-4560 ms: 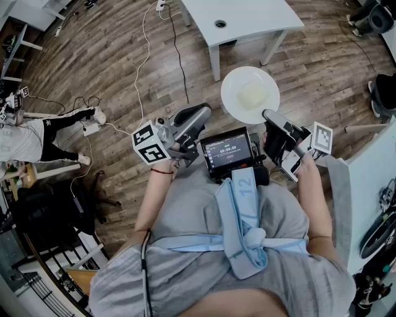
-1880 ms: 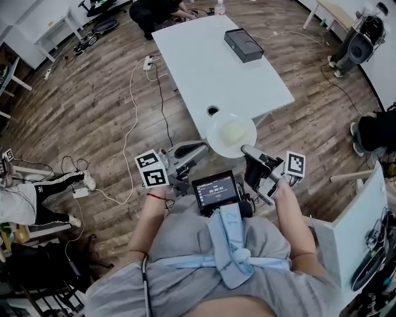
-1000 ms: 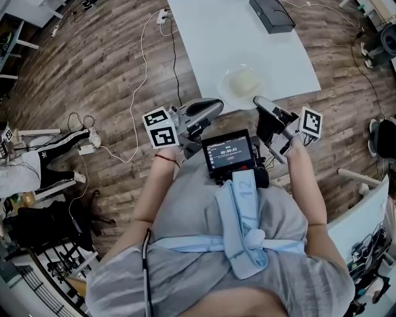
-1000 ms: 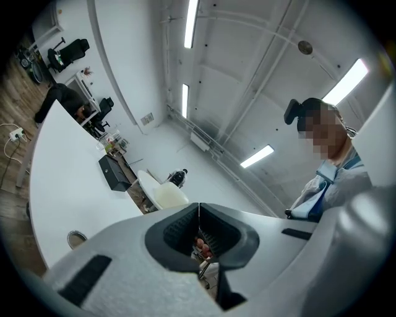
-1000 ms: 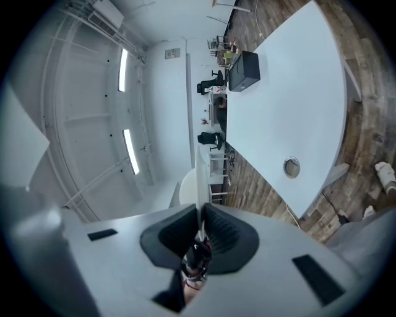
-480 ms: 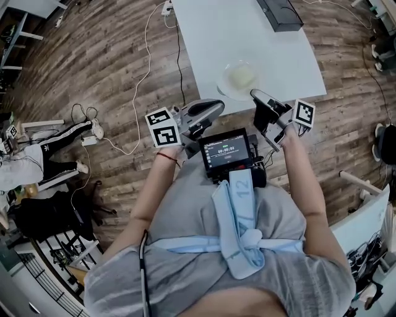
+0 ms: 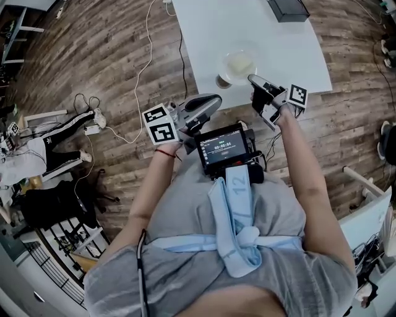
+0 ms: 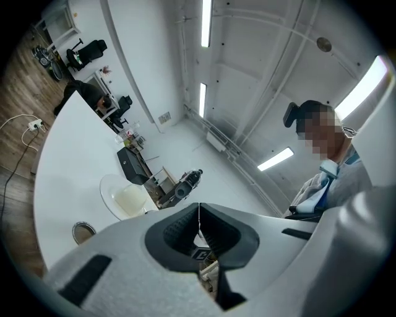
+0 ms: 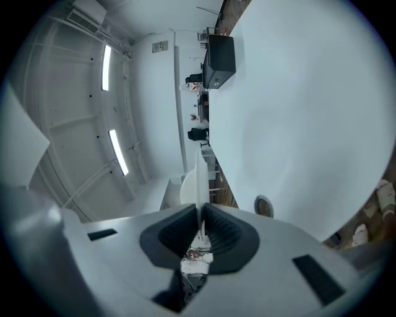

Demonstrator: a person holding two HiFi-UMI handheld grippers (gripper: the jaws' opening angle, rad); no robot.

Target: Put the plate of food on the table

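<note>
Evidently nearly complete: right tool [image 7: 252,80] pinches the plate [image 7: 238,64] over the tabletop [image 7: 210,31]; release outstanding. Left tool [image 7: 213,100] is pressed together, empty.

White table [image 7: 204,25] on wood floor [image 7: 93,68]; black box [image 7: 288,7] at far end, round grommet [image 7: 223,81] near edge.

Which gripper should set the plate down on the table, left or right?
Right. The right gripper is shut on the rim of the plate, which hangs over the table. The left gripper is shut on nothing, off to the side.
</note>
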